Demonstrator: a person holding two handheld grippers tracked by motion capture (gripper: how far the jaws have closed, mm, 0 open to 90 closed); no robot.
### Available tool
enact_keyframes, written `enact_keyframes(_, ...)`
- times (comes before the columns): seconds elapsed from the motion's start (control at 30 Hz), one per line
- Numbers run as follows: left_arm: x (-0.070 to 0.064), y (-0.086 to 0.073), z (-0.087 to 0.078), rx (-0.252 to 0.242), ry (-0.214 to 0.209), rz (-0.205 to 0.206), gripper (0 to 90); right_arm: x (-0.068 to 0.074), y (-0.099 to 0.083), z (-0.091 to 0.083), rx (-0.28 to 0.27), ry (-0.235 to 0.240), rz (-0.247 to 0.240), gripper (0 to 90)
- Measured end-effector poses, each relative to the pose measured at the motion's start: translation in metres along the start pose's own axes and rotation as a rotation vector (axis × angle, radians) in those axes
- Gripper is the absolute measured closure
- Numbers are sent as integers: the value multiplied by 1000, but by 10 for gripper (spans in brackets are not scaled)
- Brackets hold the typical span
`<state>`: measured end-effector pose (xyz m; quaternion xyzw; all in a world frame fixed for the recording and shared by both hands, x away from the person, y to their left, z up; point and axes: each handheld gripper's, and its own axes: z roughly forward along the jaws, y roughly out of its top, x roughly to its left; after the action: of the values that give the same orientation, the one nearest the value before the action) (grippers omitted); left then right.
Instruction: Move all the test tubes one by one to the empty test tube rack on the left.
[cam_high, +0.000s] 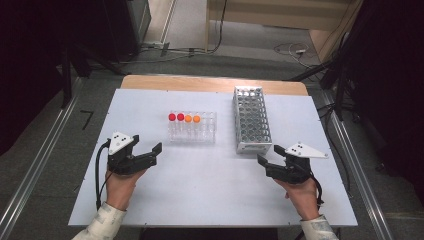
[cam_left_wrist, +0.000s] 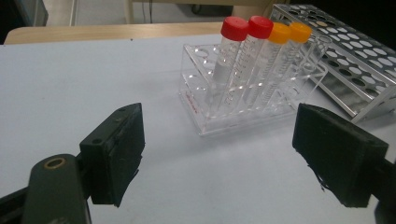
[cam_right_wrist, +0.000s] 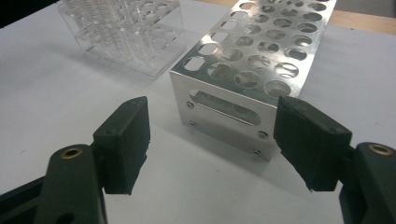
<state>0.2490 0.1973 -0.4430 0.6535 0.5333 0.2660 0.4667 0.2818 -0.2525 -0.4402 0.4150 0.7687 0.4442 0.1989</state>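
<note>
Both the left tool (cam_high: 150, 151) and right tool (cam_high: 266, 156) gape wide and empty near the table's front edge, so the left should approach the red-capped clear plastic tube (cam_left_wrist: 227, 56) squarely.

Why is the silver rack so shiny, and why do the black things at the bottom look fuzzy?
In the right gripper view, the metal rack mirrors the room light, so its front plate glares bright. In both gripper views, the jaws of each hand-held gripper sit very close to the camera, so their edges go soft. In the left gripper view, the capped tubes look sharper. In the high view, the room around the table is dark.
</note>
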Motion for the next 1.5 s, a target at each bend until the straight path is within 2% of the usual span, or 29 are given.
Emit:
enact_keyframes(0.33, 7, -7, -4, 16, 22, -11, 153, -13, -7, -11, -5, -25, 22, 255)
enact_keyframes(0.8, 13, -12, -12, 3, 54, -20, 151, -31, -17, -25, -11, -63, 46, 254)
enact_keyframes(1.5, 25, -20, -24, 14, 77, -38, 132, -48, -29, -41, -14, -114, 78, 241)
